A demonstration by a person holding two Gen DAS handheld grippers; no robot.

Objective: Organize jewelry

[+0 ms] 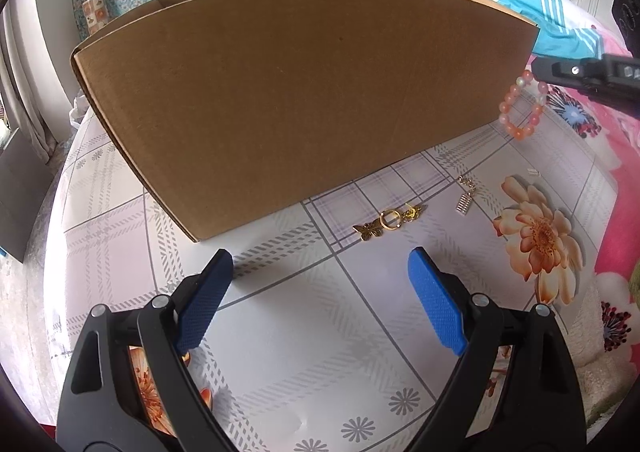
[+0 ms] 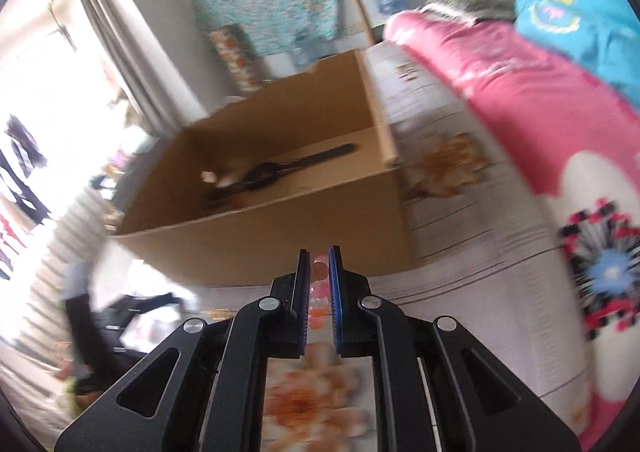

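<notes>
A large cardboard box [image 1: 296,92] stands on the tablecloth; the right wrist view shows it open [image 2: 280,228], with dark items [image 2: 272,172] lying inside. My right gripper [image 2: 319,252] is shut on a pink bead bracelet [image 2: 318,292]; in the left wrist view the bracelet [image 1: 522,106] hangs from that gripper [image 1: 538,66] beside the box's right end, above the table. My left gripper [image 1: 320,264] is open and empty, low over the table in front of the box. A gold butterfly charm with a ring [image 1: 384,224] and a small silver pendant [image 1: 465,204] lie on the cloth ahead of it.
The table carries a checked cloth with orange flowers [image 1: 540,236]. A pink flowered blanket [image 2: 520,100] and a blue garment [image 2: 580,24] lie to the right. A curtain [image 2: 120,52] and a window are at the left. The right wrist view is motion-blurred.
</notes>
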